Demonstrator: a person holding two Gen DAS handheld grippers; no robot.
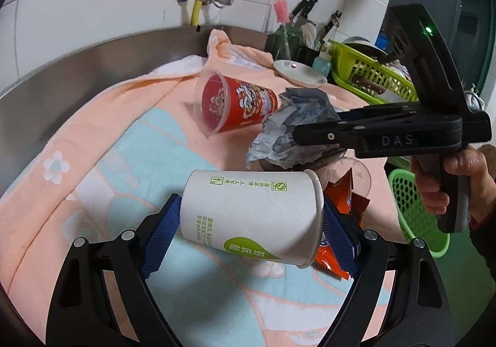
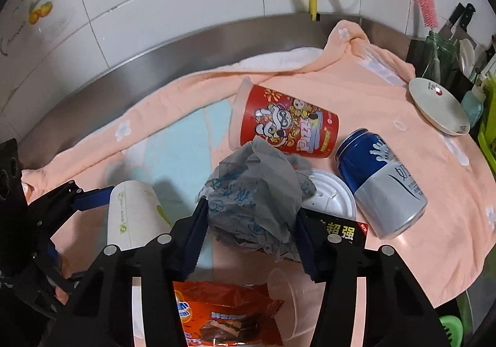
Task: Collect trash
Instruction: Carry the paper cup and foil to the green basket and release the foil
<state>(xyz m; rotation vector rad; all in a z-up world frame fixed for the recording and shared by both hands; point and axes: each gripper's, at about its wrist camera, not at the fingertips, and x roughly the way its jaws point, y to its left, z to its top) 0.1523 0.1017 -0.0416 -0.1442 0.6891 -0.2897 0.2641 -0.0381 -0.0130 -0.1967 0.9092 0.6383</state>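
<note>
My left gripper (image 1: 251,223) is shut on a white paper cup (image 1: 257,213) lying sideways, held just above the peach towel (image 1: 93,136); the cup also shows in the right wrist view (image 2: 133,213). My right gripper (image 2: 251,238) is shut on a crumpled grey paper wad (image 2: 257,198), also seen in the left wrist view (image 1: 285,136). A red plastic cup (image 2: 285,124) lies on its side behind it. A blue and silver can (image 2: 381,182), a white lid (image 2: 331,198) and an orange snack wrapper (image 2: 223,313) lie on the towel.
A white plate (image 2: 437,105) sits at the towel's back right. A green dish basket (image 1: 372,71) with knives and utensils stands to the right, and a green perforated bin (image 1: 412,210) sits below the counter edge. A steel rim and tiled wall lie behind.
</note>
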